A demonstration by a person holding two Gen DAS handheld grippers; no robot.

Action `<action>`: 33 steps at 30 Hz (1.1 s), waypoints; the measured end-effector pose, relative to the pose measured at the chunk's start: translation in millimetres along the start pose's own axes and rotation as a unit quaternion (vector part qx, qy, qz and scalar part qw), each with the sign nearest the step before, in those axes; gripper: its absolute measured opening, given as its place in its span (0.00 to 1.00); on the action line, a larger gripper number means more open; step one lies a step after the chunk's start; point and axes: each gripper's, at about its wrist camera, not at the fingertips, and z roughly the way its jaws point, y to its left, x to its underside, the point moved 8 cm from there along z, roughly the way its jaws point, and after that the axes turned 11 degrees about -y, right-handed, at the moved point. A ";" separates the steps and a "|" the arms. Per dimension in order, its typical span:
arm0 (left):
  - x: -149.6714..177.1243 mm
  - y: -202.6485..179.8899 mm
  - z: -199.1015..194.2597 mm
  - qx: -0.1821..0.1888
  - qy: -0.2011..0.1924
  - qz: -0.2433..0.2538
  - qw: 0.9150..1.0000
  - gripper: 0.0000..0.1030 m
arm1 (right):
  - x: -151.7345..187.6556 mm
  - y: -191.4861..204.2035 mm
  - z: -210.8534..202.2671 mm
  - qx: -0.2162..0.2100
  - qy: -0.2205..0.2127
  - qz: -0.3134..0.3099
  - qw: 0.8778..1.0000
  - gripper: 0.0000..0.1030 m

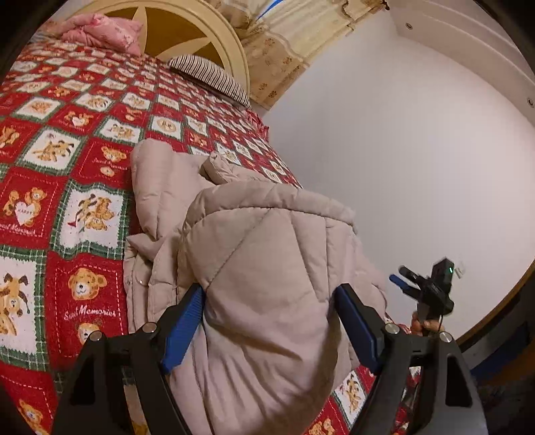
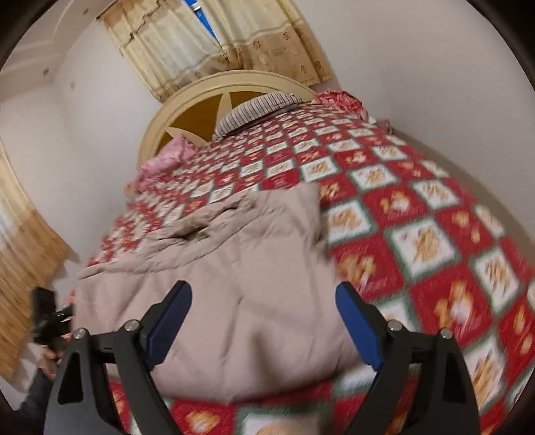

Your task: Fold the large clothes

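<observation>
We are looking along the bed, left to right. In the left wrist view the red teddy-bear bedspread point(image 1: 67, 187) is filling the left side, with a pink quilted bundle point(image 1: 103, 31) and a striped pillow point(image 1: 210, 77) lying up by the cream headboard point(image 1: 214, 36). The beige padded coat point(image 1: 260, 267) is lying near the bed's right edge, bunched and partly folded over itself. We are holding the left gripper point(image 1: 267, 301) spread wide; a puffy fold of the coat is bulging between its blue pads point(image 1: 182, 331), touching the left pad, but whether the pads are pressing it we cannot tell. Further right, the right gripper point(image 1: 424, 291) is hanging off the bedside against the white wall, a hand point(image 1: 424, 326) on its grip.

The right wrist view is blurred. The left gripper point(image 2: 50, 318) is showing at its left edge. The right gripper point(image 2: 264, 301) is standing open over the coat point(image 2: 234, 284), its pads apart from the cloth. To the right the bedspread point(image 2: 434, 251) is lying bare.

No containers are in sight.
</observation>
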 end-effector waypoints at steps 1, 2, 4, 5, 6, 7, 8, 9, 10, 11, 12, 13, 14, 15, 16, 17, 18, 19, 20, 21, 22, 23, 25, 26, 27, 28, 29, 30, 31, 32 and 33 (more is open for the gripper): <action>2.3 0.4 2.5 -0.005 0.000 0.005 1.000 0.77 | -4.7 -3.7 11.9 0.004 0.005 -0.006 1.000 0.88; 3.7 0.8 5.2 -0.008 0.003 0.007 1.000 0.77 | -6.6 -5.2 22.1 0.004 0.013 -0.012 1.000 0.88; 6.5 0.5 10.7 -0.010 0.009 0.007 1.000 0.77 | -8.8 -8.9 48.9 0.006 0.039 -0.027 0.999 0.88; 7.7 -0.8 12.4 -0.008 0.010 0.007 1.000 0.77 | -6.4 -11.2 63.5 0.009 0.057 -0.030 0.998 0.88; 8.9 -1.7 13.3 -0.008 0.009 0.008 1.000 0.75 | -1.8 -12.8 74.9 0.008 0.076 -0.030 0.997 0.88; 10.0 -2.9 13.8 -0.009 0.009 0.010 1.000 0.68 | 5.8 -12.7 86.3 0.003 0.099 -0.030 0.995 0.88; 11.5 -4.2 13.8 -0.010 0.010 0.012 1.000 0.61 | 15.2 -9.5 94.5 -0.008 0.122 -0.034 0.992 0.85; 12.7 -5.9 12.7 -0.007 0.007 0.011 1.000 0.56 | 23.1 -6.5 99.1 -0.011 0.137 -0.047 0.989 0.72; 13.9 -7.0 12.3 -0.006 0.006 0.010 1.000 0.47 | 29.9 -2.9 99.1 -0.001 0.140 -0.077 0.987 0.63; 15.1 -9.4 10.3 -0.004 0.002 0.011 1.000 0.36 | 34.0 0.8 95.7 0.014 0.130 -0.116 0.985 0.48; 16.4 -12.2 8.3 -0.006 -0.002 0.014 1.000 0.32 | 35.6 5.1 89.5 0.022 0.115 -0.140 0.983 0.37; 17.5 -17.7 4.3 -0.003 -0.013 0.022 1.000 0.26 | 34.2 8.6 80.3 0.033 0.094 -0.156 0.983 0.33; 18.5 -23.3 -0.5 -0.003 -0.021 0.030 0.999 0.24 | 32.2 12.0 68.2 0.047 0.071 -0.171 0.982 0.29; 19.3 -29.3 -5.5 -0.001 -0.030 0.038 0.999 0.23 | 30.2 15.2 56.0 0.057 0.050 -0.183 0.980 0.26; 20.7 -37.0 -12.1 0.001 -0.040 0.045 0.998 0.22 | 28.0 20.3 41.3 0.064 0.026 -0.197 0.978 0.25; 22.1 -44.9 -19.7 0.005 -0.050 0.052 0.997 0.21 | 26.5 27.2 21.4 0.072 -0.004 -0.213 0.974 0.25; 22.6 -52.0 -25.7 0.007 -0.060 0.059 0.996 0.20 | 25.0 31.8 6.4 0.077 -0.024 -0.222 0.972 0.25; 24.3 -61.3 -34.8 0.012 -0.074 0.068 0.995 0.20 | 23.6 37.1 -6.3 0.081 -0.042 -0.230 0.969 0.25; 25.4 -67.3 -40.7 0.015 -0.083 0.073 0.994 0.19 | 21.7 43.1 -21.6 0.083 -0.064 -0.237 0.966 0.25; 26.7 -74.9 -47.5 0.017 -0.092 0.080 0.992 0.19 | 21.0 49.7 -38.3 0.083 -0.085 -0.244 0.962 0.25; 24.9 -77.5 -49.9 0.016 -0.096 0.083 0.992 0.19 | 18.1 54.9 -46.5 0.081 -0.098 -0.248 0.960 0.25; 20.8 -80.7 -50.3 0.013 -0.101 0.089 0.991 0.19 | 15.1 59.7 -55.7 0.077 -0.111 -0.251 0.959 0.25; 7.2 -84.4 -51.1 -0.002 -0.110 0.096 0.989 0.19 | 5.6 67.7 -64.1 0.071 -0.129 -0.251 0.957 0.24; -0.7 -85.2 -50.1 -0.006 -0.114 0.097 0.989 0.18 | -2.6 71.1 -66.2 0.068 -0.135 -0.251 0.956 0.24; -9.7 -86.6 -49.2 -0.008 -0.119 0.099 0.988 0.18 | -13.6 74.1 -65.2 0.065 -0.140 -0.250 0.956 0.24; -23.2 -86.9 -45.8 -0.016 -0.127 0.106 0.986 0.18 | -23.0 76.7 -61.8 0.062 -0.143 -0.249 0.956 0.24; -33.7 -86.8 -44.1 -0.022 -0.133 0.110 0.985 0.18 | -35.5 79.3 -57.1 0.059 -0.148 -0.249 0.955 0.24; -48.0 -87.1 -40.8 -0.026 -0.141 0.114 0.983 0.18 | -47.2 81.2 -51.9 0.059 -0.153 -0.251 0.954 0.24; -60.9 -85.6 -36.7 -0.030 -0.148 0.115 0.982 0.18 | -63.9 83.2 -42.1 0.061 -0.160 -0.259 0.951 0.24; -74.1 -83.8 -32.5 -0.035 -0.155 0.116 0.981 0.18 | -74.2 84.3 -33.1 0.065 -0.162 -0.263 0.949 0.24; -89.3 -80.2 -24.6 -0.043 -0.162 0.116 0.979 0.18 | -84.9 84.4 -22.5 0.068 -0.164 -0.266 0.948 0.24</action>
